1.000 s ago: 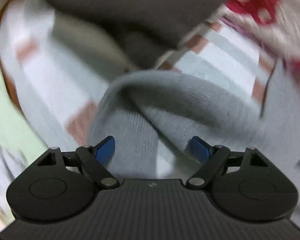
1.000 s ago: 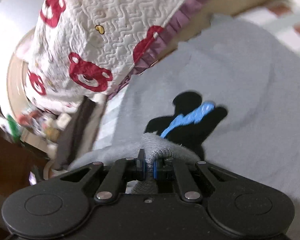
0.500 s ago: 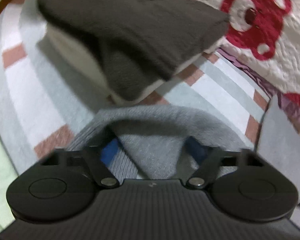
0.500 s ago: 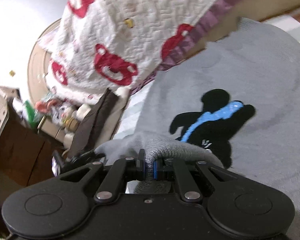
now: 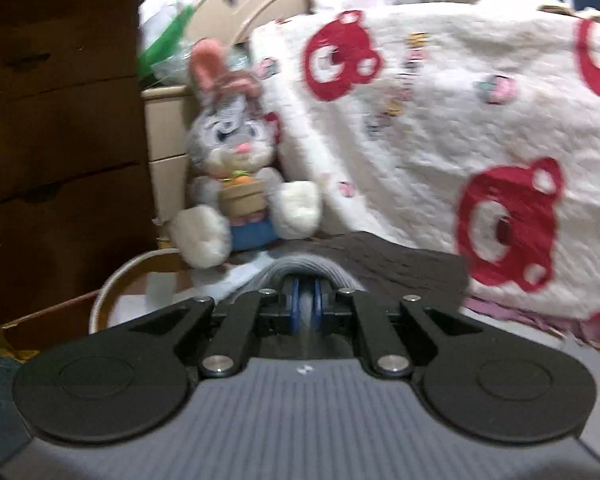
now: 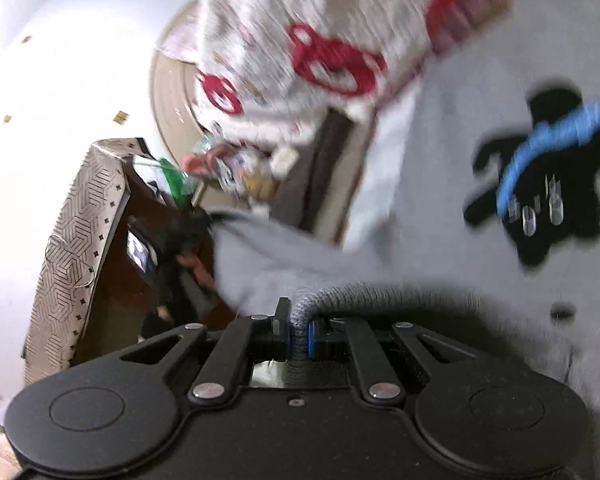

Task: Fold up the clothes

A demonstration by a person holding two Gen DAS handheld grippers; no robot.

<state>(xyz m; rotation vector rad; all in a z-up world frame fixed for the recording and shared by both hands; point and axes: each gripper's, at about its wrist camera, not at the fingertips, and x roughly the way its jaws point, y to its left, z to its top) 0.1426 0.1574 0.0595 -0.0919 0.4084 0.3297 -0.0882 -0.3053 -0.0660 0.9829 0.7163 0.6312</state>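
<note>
Holding the grey sweater [image 6: 440, 208] by its ribbed edge in both grippers, I have it lifted off the bed: my left gripper [image 5: 306, 306] has its blue pads pressed together on a thin fold of grey knit, and my right gripper [image 6: 298, 336] is pinching a thicker roll of the ribbed hem [image 6: 340, 294]. From the right wrist view the body of the sweater spreads out ahead with its black and blue print [image 6: 540, 184] facing me. Behind it lie the white quilt with red bears [image 5: 440, 140], a dark brown folded cloth [image 5: 400, 260] and a plush rabbit [image 5: 236, 168] against the headboard. Both views are blurred, so I judge the cloth is in motion, though whether I am shaking it flat or carrying an edge over for a fold I cannot settle. Either way, doing it well means keeping both pinches firm, holding the two grippers level and apart so the edge between them stays taut, and moving them together so the knit does not twist or slip. Loose fabric could brush the quilt, so I should keep it clear.
</note>
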